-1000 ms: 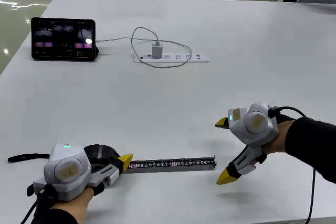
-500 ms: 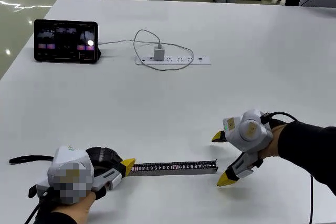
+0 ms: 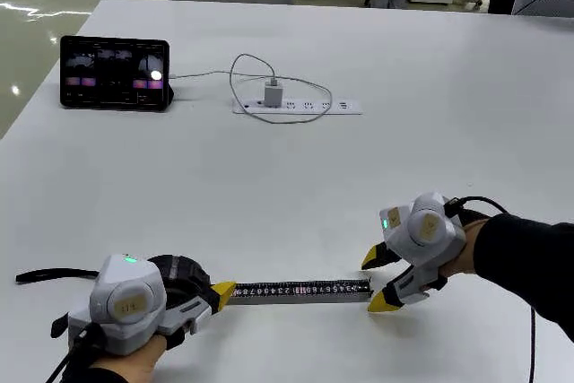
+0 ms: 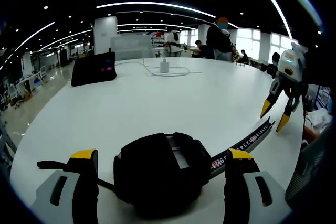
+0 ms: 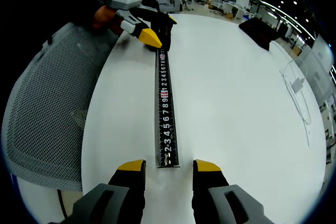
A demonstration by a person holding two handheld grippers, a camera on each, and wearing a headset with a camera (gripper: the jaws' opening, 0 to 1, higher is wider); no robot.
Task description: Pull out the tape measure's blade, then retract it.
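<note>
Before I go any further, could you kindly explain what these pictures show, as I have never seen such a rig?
There is no robot: a person holds a two-jaw gripper in each hand at a white table. The head view comes from a headset camera looking down. Each round picture comes from a camera on one gripper, whose yellow-tipped jaws rise from the bottom. The left gripper has its jaws either side of the black tape measure case, slim gaps showing. The blade lies pulled out flat on the table. The right gripper is open, its tips either side of the blade's end. Further back are a tablet and a power strip with a charger plugged in.
</note>
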